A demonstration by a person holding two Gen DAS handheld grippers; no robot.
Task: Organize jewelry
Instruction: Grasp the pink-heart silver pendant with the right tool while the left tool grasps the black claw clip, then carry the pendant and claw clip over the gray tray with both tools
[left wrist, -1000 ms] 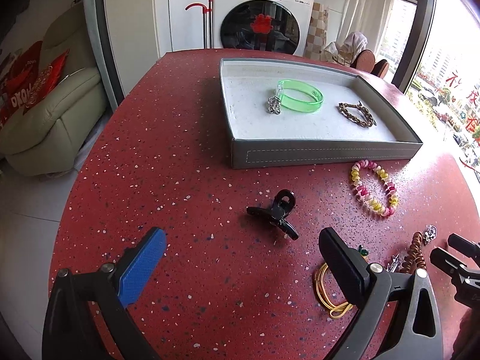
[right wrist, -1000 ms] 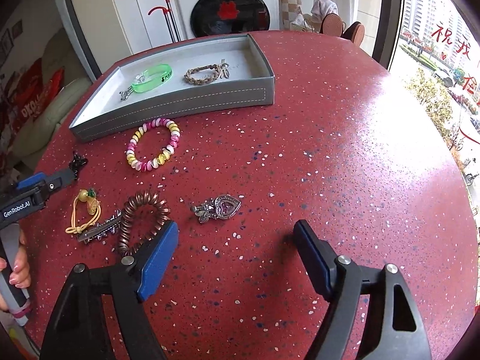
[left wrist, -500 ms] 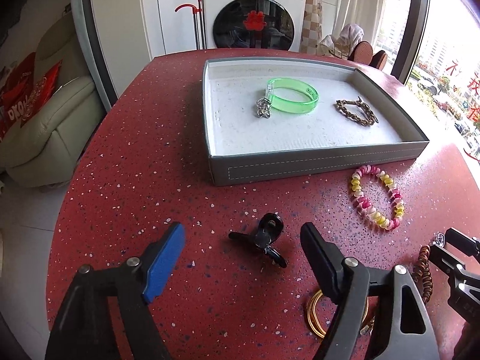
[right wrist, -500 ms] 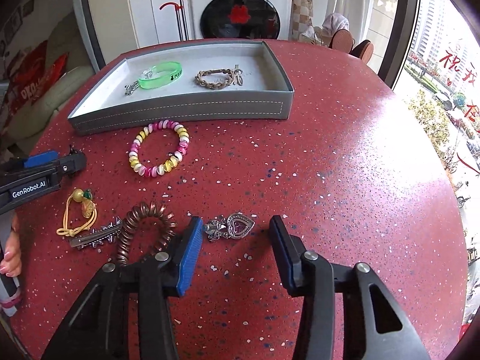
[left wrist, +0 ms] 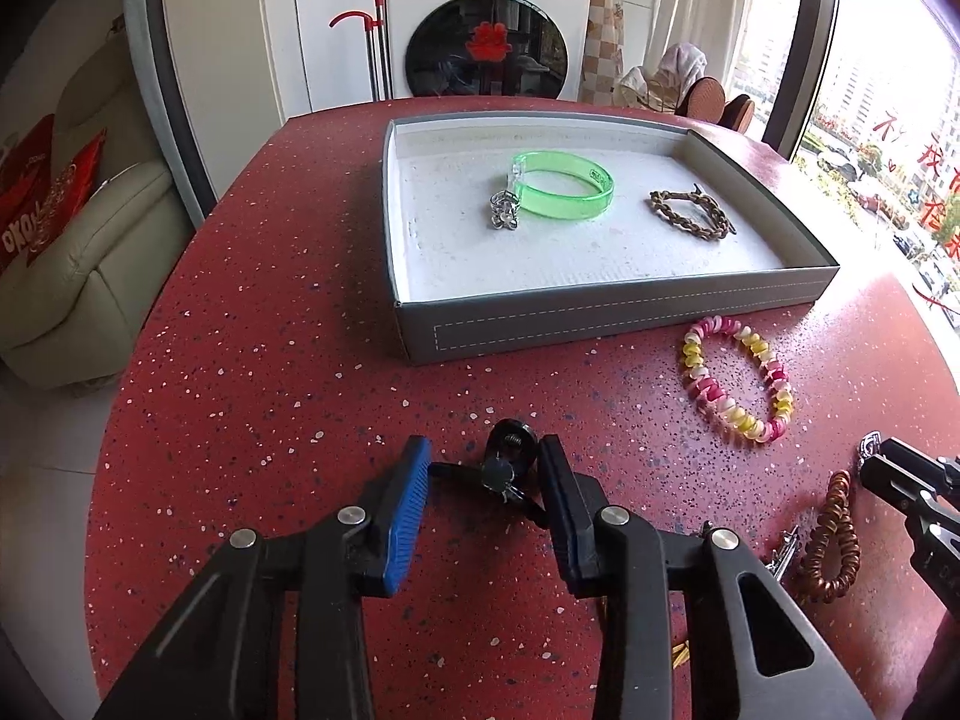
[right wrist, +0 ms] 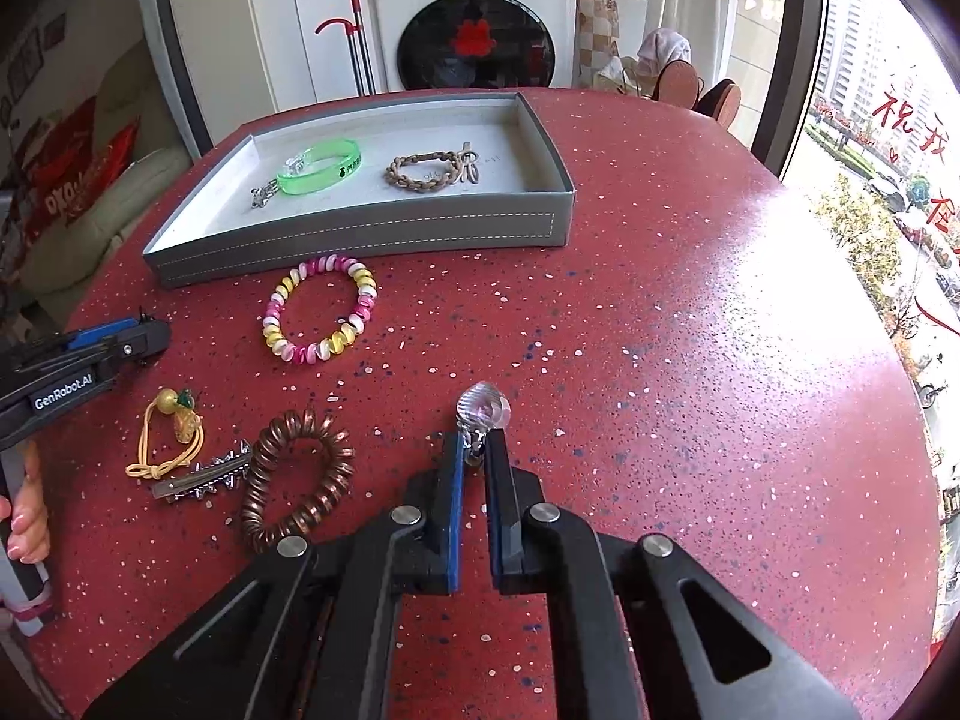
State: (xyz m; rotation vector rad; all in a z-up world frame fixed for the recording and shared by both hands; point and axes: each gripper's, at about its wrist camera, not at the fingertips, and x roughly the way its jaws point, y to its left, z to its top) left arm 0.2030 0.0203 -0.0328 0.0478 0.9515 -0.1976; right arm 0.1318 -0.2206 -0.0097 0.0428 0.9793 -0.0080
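Red speckled table (left wrist: 252, 312) by washer (left wrist: 486, 30); left claw (left wrist: 483, 474) closing round black clip (left wrist: 504, 471), right claw (right wrist: 474, 450) clamped on pendant (right wrist: 483, 408).

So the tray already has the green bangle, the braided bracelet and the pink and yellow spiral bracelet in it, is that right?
Not quite. The tray holds the green bangle and the braided bracelet, but the pink and yellow spiral bracelet lies on the red table, just in front of the tray's near wall. The right wrist view shows this clearly.
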